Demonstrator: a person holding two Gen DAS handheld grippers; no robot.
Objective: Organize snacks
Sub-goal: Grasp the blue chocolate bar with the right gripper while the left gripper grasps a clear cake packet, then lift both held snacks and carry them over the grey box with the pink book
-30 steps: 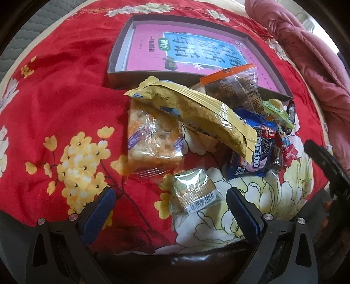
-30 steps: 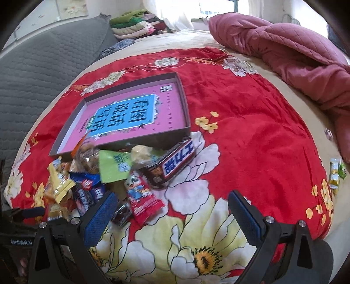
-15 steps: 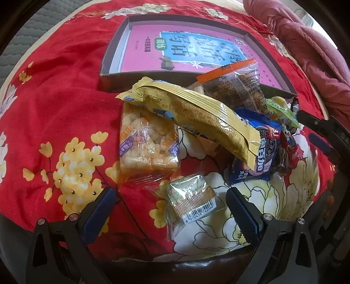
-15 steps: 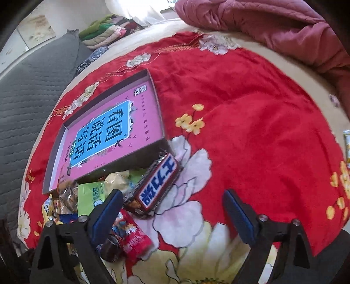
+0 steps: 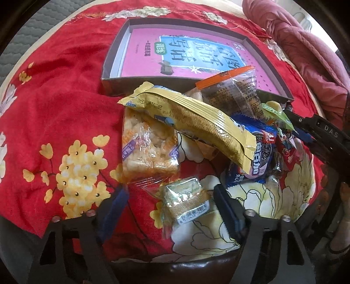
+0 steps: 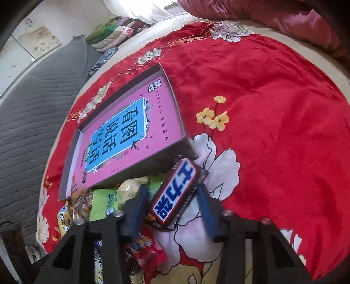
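Straddling a small green-and-gold wrapped snack (image 5: 186, 202) at 6 o'clock of the left wrist view, left gripper (image 5: 169, 207) spread, blue pads either side and not visibly touching the packet. Just above, at 9 o'clock of the pile, a clear puffed-rice bar (image 5: 148, 148) lying flat on the red floral cloth (image 5: 54, 87). Across its top edge, a long yellow wrapper (image 5: 190, 122) running from 11 o'clock down toward 4 o'clock, its lower end resting on a blue cookie pack (image 5: 256, 159). Behind, at 1 o'clock, an orange-topped clear pouch (image 5: 231, 91) leaning against the near wall of a shallow grey box (image 5: 113, 61) holding a pink book (image 5: 196, 54). At 3 o'clock, a green packet (image 5: 277, 113) and a red packet (image 5: 288, 150), with the other tool reaching in from the edge.

Seen from the right wrist: right gripper (image 6: 175, 207) narrowed around a brown chocolate bar (image 6: 175, 194) with white-and-blue lettering, one blue finger (image 6: 137, 207) at its 9 o'clock side, the other at 3 o'clock; left pad apparently against the wrapper, firm contact on the right side impossible to confirm. Bar tilted, far end pointing to 1 o'clock, beside the box corner. At 8 o'clock, the rest of the snack heap; at 12 o'clock, a crimson quilt (image 6: 273, 17).
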